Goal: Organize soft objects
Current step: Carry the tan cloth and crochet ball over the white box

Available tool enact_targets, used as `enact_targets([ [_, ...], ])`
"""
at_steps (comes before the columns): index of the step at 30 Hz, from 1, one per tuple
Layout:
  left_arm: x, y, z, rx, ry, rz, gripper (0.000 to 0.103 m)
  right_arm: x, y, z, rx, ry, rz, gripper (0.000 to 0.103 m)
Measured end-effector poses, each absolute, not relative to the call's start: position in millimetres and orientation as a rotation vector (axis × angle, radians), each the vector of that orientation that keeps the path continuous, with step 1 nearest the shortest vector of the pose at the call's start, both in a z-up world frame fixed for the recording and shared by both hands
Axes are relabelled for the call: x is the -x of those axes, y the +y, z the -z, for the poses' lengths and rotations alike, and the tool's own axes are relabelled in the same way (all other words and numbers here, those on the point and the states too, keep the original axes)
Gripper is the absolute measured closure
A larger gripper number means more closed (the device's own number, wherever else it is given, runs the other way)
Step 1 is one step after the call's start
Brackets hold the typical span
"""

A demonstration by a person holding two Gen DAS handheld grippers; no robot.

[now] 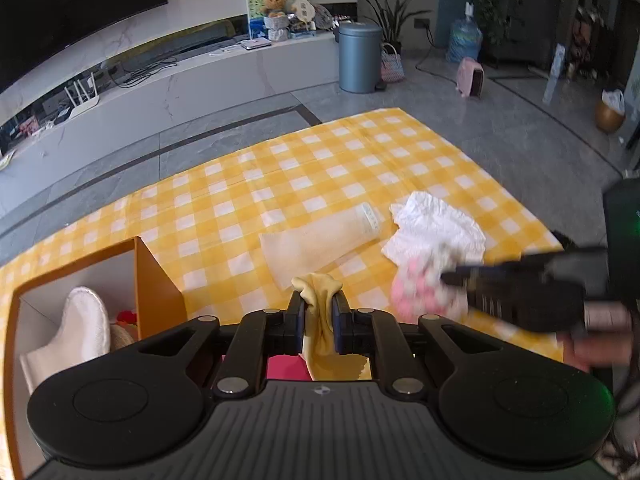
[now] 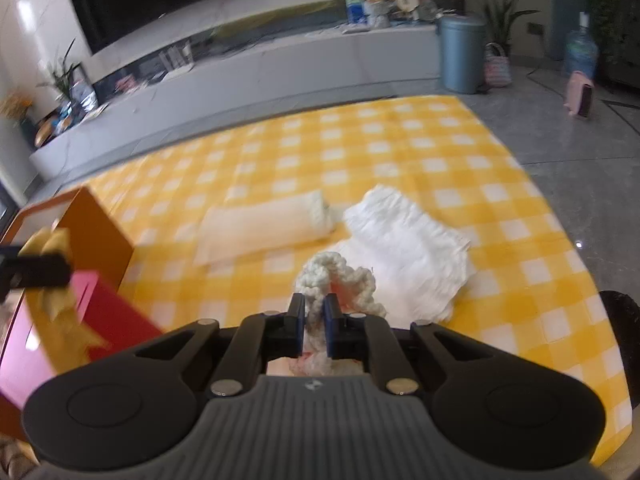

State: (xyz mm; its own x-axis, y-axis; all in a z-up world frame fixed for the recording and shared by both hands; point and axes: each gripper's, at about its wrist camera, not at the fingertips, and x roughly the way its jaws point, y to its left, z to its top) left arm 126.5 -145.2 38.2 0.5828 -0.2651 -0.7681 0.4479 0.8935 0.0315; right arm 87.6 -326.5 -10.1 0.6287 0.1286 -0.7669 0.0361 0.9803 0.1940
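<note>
My left gripper (image 1: 318, 298) is shut on a yellow cloth (image 1: 320, 320) and holds it above the table, right of the orange box (image 1: 156, 280). My right gripper (image 2: 313, 304) is shut on a white knitted cloth with pink dots (image 2: 340, 276); it also shows blurred in the left wrist view (image 1: 424, 288). A cream sock (image 1: 320, 240) and a white ruffled cloth (image 1: 436, 228) lie on the yellow checked tablecloth (image 1: 320, 160). In the right wrist view the left gripper (image 2: 36, 270) holds the yellow cloth (image 2: 52, 244) over a red box (image 2: 108, 316).
The orange box holds a white mitt-like cloth (image 1: 84, 320) and something red (image 1: 127, 316). Beyond the table's far edge stand a TV bench (image 1: 200, 80), a grey-blue bin (image 1: 359, 56) and a plant.
</note>
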Motion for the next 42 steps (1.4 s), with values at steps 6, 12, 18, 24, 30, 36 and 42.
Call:
enact_targets([
  [6, -124.9, -149.8, -28.9, -0.229, 0.869, 0.450, 0.088, -101.7, -327.9, 30.6, -0.306, 0.926, -0.115, 0.078],
  [12, -120.0, -154.4, -26.2, -0.237, 0.876, 0.461, 0.088, -118.0, -326.5, 39.8, -0.359, 0.930, -0.117, 0.074],
  [18, -119.2, -152.5, -28.5, -0.213, 0.875, 0.464, 0.088, -114.8, -327.3, 37.6, -0.358, 0.941, -0.123, 0.089],
  [24, -118.4, -149.8, -37.3, -0.190, 0.851, 0.454, 0.088, -101.0, -328.3, 17.1, -0.358, 0.876, -0.146, 0.089],
  [30, -114.1, -133.3, -54.1, -0.120, 0.820, 0.458, 0.088, -87.3, -325.8, -5.0, -0.368, 0.803, -0.177, 0.089],
  [36, -94.5, -99.0, -77.3, -0.081, 0.717, 0.372, 0.088, -70.9, -318.9, -21.8, -0.360, 0.752, -0.189, 0.089],
  [42, -74.1, -59.1, -83.3, -0.096, 0.657, 0.285, 0.088, -56.3, -304.7, -40.4, -0.387, 0.701, -0.248, 0.089],
])
